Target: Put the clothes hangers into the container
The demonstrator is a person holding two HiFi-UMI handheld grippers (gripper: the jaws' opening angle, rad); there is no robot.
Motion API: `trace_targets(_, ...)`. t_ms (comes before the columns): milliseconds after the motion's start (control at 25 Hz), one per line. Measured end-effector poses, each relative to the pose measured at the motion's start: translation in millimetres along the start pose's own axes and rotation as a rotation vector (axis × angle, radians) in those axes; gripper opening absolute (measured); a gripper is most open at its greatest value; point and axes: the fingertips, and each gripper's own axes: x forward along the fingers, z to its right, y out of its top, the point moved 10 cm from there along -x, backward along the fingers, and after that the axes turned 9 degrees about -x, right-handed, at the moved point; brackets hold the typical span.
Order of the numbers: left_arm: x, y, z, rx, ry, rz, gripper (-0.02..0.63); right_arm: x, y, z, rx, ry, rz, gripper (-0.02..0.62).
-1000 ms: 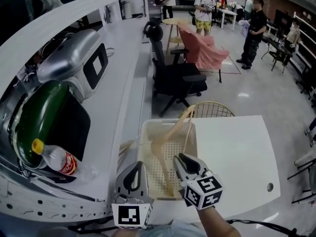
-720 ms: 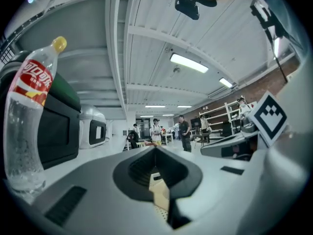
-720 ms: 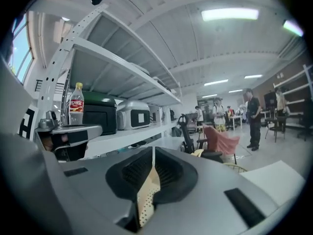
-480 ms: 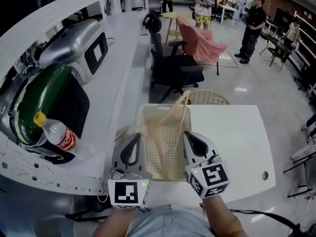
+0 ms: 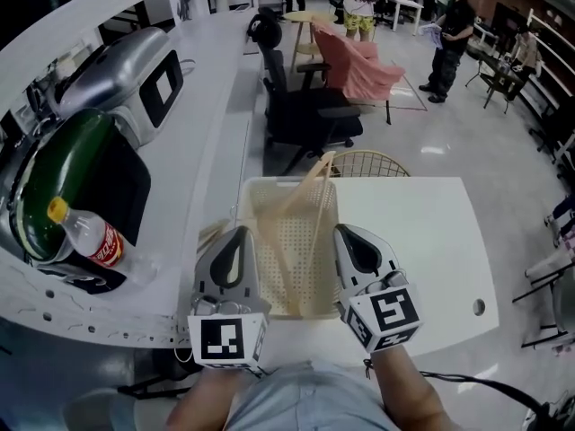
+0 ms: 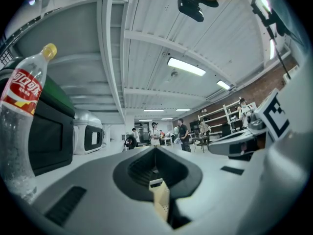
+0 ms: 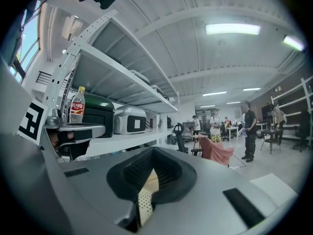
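Note:
A beige perforated basket (image 5: pixel 310 259) stands on the white table (image 5: pixel 413 241). Beige clothes hangers (image 5: pixel 301 191) lie in it, one leaning out over the far rim. My left gripper (image 5: pixel 238 233) hangs beside the basket's left wall, shut and holding nothing. On the other side, my right gripper (image 5: pixel 346 232) is also shut and holds nothing. In the left gripper view the closed left gripper (image 6: pixel 156 153) shows a sliver of the basket (image 6: pixel 160 199) through its gap. The right gripper view shows the same of the right gripper (image 7: pixel 154 153) and the basket (image 7: pixel 144 199).
A cola bottle (image 5: pixel 85 236), a green-topped black appliance (image 5: pixel 63 196) and a silver appliance (image 5: pixel 117 74) stand on the counter at left. A black office chair (image 5: pixel 301 106) and a wire chair (image 5: pixel 364 162) stand beyond the table. Several people (image 5: pixel 449 25) are far back.
My right gripper has drawn back from over the basket to its right side and shut. The left gripper has moved up beside the basket's left wall. The hangers stay in the basket.

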Motion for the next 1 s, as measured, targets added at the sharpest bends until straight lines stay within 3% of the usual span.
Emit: trace_targets(1000,-3.0,0.7,3.6,-0.009,-0.001,-0.006,0.012,-1.4,-2.6,-3.0,0.006,0.006,-0.001,0.011)
